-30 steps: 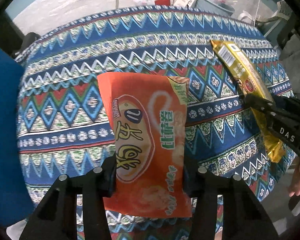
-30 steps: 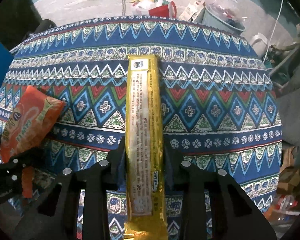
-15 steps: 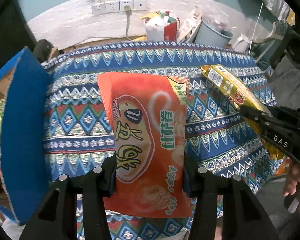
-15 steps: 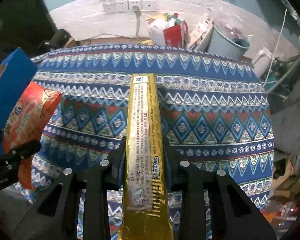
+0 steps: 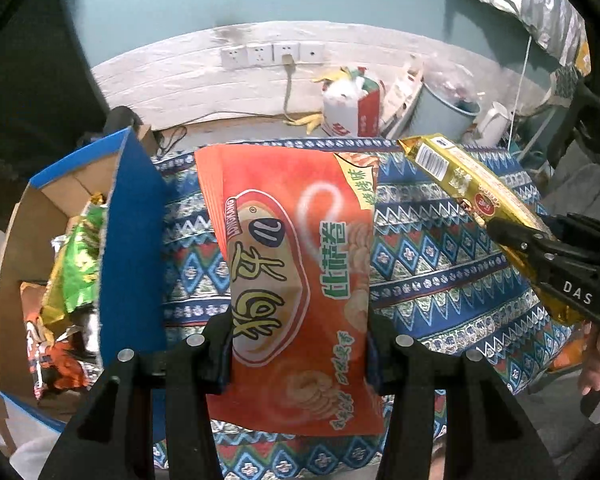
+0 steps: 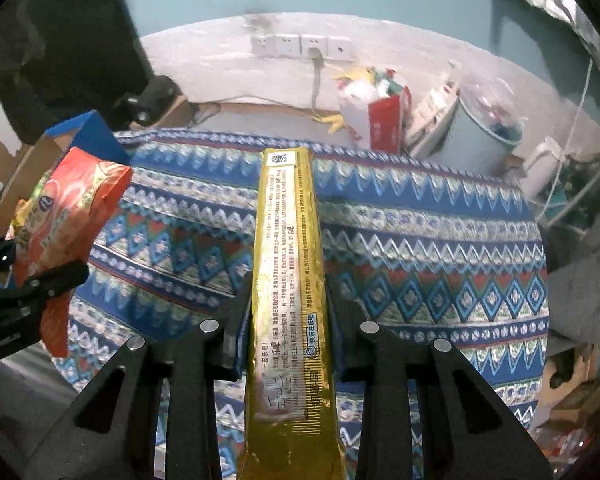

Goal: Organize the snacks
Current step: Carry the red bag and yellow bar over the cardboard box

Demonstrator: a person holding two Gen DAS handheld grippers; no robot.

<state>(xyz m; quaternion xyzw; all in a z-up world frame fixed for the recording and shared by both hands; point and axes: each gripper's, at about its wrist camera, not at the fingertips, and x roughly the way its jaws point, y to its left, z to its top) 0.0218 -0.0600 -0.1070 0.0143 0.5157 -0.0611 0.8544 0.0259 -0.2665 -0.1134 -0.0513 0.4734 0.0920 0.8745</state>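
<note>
While both packs hang above bench [image 5: 440,264]: left claw [image 5: 296,344] pinches orange bag [image 5: 296,264]; right claw [image 6: 286,320] pinches gold pack [image 6: 288,264]. Box [image 5: 132,240] at left already holds several snacks. Left: drop both in.

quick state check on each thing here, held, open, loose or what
orange snack bag: held off the table between the left gripper fingers
gold biscuit pack: held off the table, clamped by the right gripper
blue cardboard box: open, snack packets already inside
patterned tablecloth: nothing seen lying on it
</note>
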